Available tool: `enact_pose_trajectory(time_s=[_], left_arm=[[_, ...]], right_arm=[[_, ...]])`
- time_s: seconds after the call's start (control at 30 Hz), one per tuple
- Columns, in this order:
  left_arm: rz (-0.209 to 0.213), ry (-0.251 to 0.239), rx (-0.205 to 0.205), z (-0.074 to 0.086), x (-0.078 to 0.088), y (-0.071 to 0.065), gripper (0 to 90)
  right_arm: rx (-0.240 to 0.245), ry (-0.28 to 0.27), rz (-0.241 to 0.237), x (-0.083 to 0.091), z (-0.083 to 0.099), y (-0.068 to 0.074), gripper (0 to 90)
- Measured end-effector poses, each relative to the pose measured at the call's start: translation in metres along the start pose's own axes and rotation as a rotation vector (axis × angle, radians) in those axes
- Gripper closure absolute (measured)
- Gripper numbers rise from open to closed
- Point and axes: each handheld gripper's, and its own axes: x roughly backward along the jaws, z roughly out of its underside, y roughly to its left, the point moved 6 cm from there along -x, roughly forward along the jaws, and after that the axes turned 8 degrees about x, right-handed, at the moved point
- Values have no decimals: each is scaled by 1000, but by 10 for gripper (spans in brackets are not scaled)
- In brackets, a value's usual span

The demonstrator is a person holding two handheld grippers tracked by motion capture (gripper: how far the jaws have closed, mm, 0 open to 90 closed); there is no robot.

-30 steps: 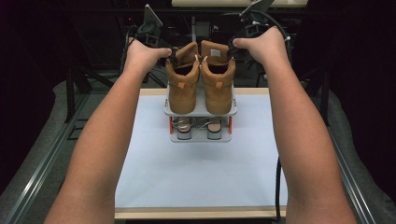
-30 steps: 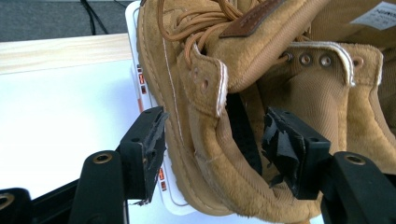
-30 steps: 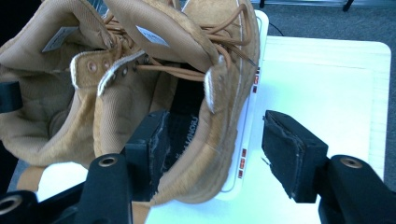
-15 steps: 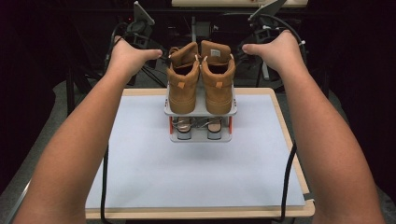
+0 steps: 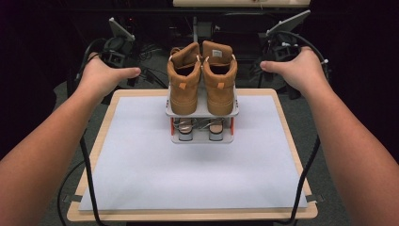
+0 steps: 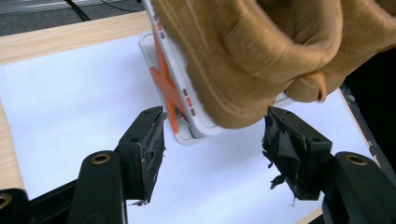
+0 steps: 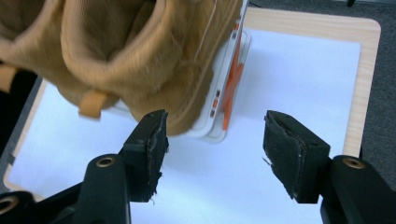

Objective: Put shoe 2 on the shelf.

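Observation:
A pair of tan high-top boots [image 5: 201,82] stands on the top shelf of a small white rack [image 5: 234,113] with orange side braces, at the far middle of the white sheet. My left gripper [image 6: 212,135] is open to the left of the boots, level with the heel of the left boot [image 6: 243,56], with nothing between its jaws. To the right of the boots my right gripper [image 7: 215,135] is open too, and the right boot [image 7: 130,56] is beyond its left jaw. In the high view a hand [image 5: 101,75] covers most of each gripper.
The rack's lower shelf holds a second pair of shoes [image 5: 200,128]. A white sheet [image 5: 188,174] covers the wooden table [image 5: 188,217]. Black cables [image 5: 87,179] trail along both table sides. Dark stands and gear crowd the space behind the table.
Both hands have drawn outward, away from the boot collars, the left to the left and the right to the right. The boots and rack stay put.

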Motion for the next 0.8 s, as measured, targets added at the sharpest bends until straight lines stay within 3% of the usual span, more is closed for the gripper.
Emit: enact_pose_trajectory(time_s=[0.3, 0.6, 0.8], left_arm=[[-7, 29, -22, 40, -3, 15, 394], [29, 58, -26, 79, -21, 28, 394], [27, 60, -46, 98, -33, 32, 397]], right_arm=[[18, -24, -23, 3, 43, -4, 396], [21, 11, -23, -11, 85, -16, 402], [30, 20, -2, -19, 110, -23, 404]])
